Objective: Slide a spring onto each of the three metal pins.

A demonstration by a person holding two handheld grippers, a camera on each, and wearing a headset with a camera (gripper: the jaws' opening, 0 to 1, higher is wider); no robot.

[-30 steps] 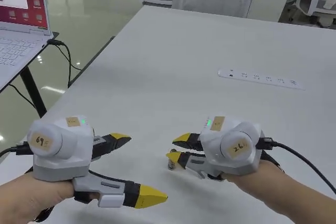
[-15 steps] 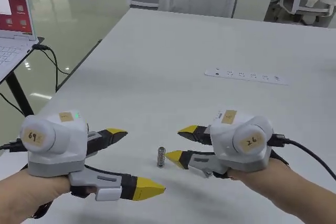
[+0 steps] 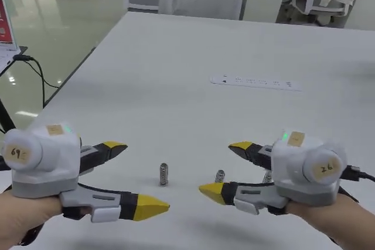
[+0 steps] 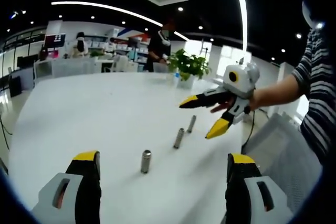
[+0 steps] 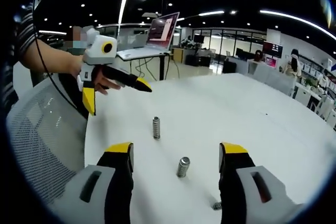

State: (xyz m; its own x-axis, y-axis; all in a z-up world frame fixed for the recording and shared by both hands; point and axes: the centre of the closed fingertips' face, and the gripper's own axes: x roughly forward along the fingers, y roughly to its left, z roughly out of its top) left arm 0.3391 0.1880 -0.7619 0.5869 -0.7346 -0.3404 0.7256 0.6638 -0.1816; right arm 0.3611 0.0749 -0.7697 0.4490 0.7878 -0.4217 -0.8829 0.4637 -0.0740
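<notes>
Left gripper [image 3: 146, 175]: jaws wide open and empty. It is held low at the left end of the pin row, tips pointing inward.
Right gripper [image 5: 177, 148]: jaws spread and empty. It is held low at the right end of the row, facing the left gripper.
Left pin [image 3: 164, 174]: upright on the table [image 3: 176, 74], between the two grippers and nearer the left one. Coils show along its length, so it appears to carry a spring.
Middle pin [image 3: 220, 175]: upright, just beside the right gripper's jaw tips. Too small to tell whether it carries a spring.
Right pin [image 3: 268, 177]: partly hidden behind the right gripper's jaws. The right gripper view shows coils on it.
Loose springs: none made out on the table.
Reason for hold: judged that the grippers flank the row so either can reach a pin while the line stays clear to view.
Task stage: judged late, possibly complete. The middle pin needs checking.
Risk: the pins stand free, so a jaw brushing one could tip it.
</notes>
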